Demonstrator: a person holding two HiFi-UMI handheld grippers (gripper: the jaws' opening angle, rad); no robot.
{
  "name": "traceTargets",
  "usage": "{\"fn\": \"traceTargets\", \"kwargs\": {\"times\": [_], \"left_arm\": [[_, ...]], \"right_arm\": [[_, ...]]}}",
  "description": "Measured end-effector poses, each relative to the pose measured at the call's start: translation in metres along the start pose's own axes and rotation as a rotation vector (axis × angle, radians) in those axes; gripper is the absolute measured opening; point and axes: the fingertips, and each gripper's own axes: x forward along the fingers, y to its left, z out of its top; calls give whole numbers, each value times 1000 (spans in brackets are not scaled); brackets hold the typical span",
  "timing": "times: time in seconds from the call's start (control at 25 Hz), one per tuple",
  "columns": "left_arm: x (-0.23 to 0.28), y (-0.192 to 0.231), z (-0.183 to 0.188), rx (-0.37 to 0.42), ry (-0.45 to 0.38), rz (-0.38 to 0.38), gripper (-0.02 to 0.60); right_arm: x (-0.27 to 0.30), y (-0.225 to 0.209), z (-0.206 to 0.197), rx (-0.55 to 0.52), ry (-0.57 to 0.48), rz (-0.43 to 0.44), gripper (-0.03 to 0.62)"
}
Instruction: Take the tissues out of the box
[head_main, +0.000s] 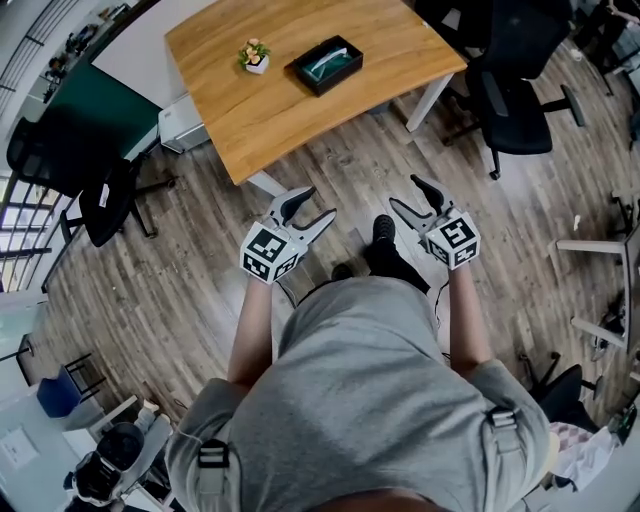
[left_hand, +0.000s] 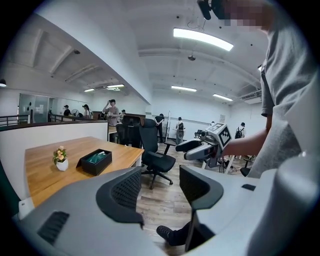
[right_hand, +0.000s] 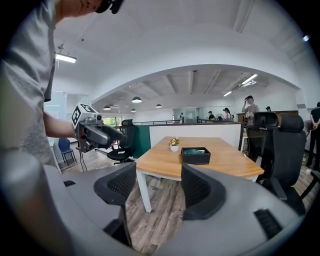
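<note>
The left tongs (head_main: 318, 203) and right tongs (head_main: 403, 190) are held released and empty at frame centre, over the wooden floor (head_main: 170, 270). The black tissue box (head_main: 324, 64) is seen at top centre on the table (head_main: 300, 115), beside 1 flower pot (head_main: 255, 57).

one wooden bench (head_main: 300, 100). on it, one black tissue box (head_main: 324, 65) and one small flower pot (head_main: 255, 57). one person (head_main: 370, 400). two grippers: left gripper (head_main: 321, 202), right gripper (head_main: 403, 191), two jaws apiece.
</note>
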Motion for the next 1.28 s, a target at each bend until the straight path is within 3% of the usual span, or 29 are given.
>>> {"fn": "traceTargets", "kwargs": {"times": [0.44, 1.28], "left_arm": [[22, 42, 26, -16, -8, 83, 252], [149, 59, 60, -57, 0, 166, 252]], "right_arm": [[32, -52, 19, -18, -5, 47, 290], [58, -178, 20, -68, 24, 187, 290]]}}
